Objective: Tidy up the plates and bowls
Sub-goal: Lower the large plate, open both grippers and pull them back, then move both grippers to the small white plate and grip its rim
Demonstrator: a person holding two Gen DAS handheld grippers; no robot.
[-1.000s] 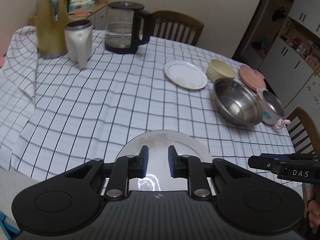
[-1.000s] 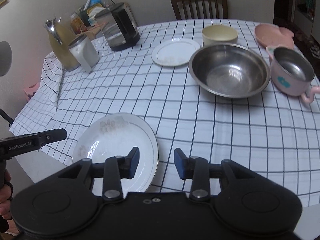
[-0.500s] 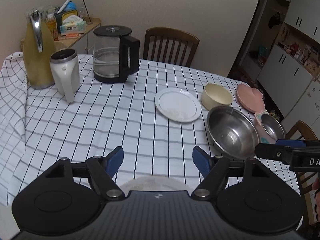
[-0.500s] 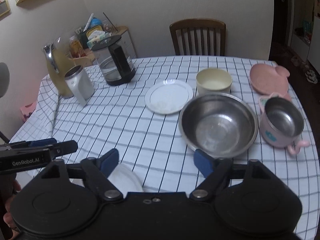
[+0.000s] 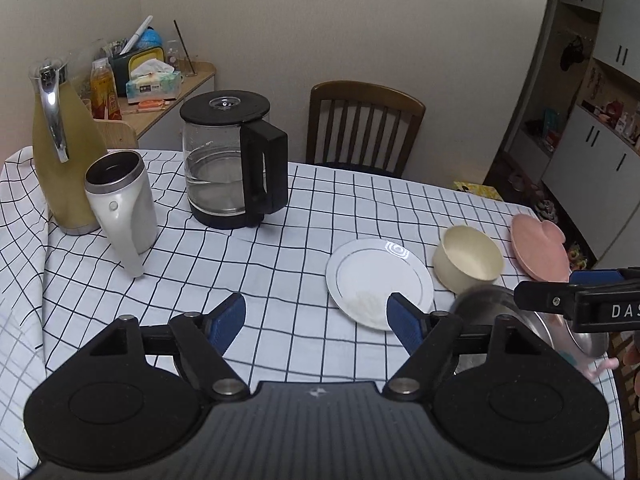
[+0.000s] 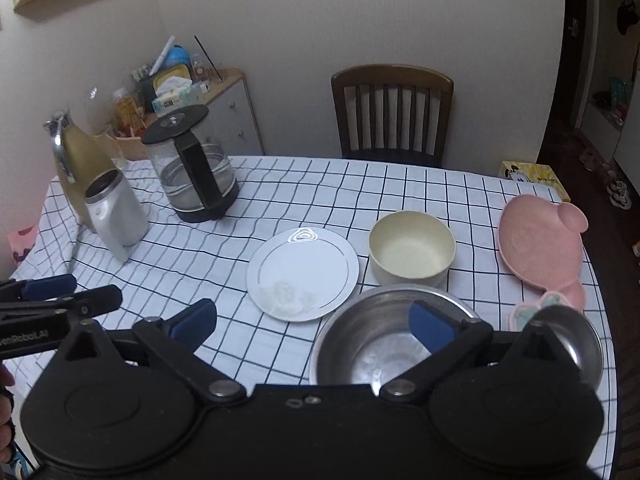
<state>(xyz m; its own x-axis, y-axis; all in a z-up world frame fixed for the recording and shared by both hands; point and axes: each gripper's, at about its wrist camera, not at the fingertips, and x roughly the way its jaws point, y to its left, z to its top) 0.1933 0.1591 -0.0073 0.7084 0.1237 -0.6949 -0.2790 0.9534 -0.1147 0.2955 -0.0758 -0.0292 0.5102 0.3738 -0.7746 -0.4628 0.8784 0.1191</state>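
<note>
Both jaws had just been opening and nothing sat between them: the left hand-held gripper (image 5: 316,316) and the right hand-held gripper (image 6: 312,322) hung released above the tabletop (image 6: 280,196). Beyond them, toward the right edge, lay the white plate (image 6: 303,272), cream bowl (image 6: 412,248), steel bowl (image 6: 372,344) and pink plate (image 6: 540,246) (apparently awaiting sorting).
</note>
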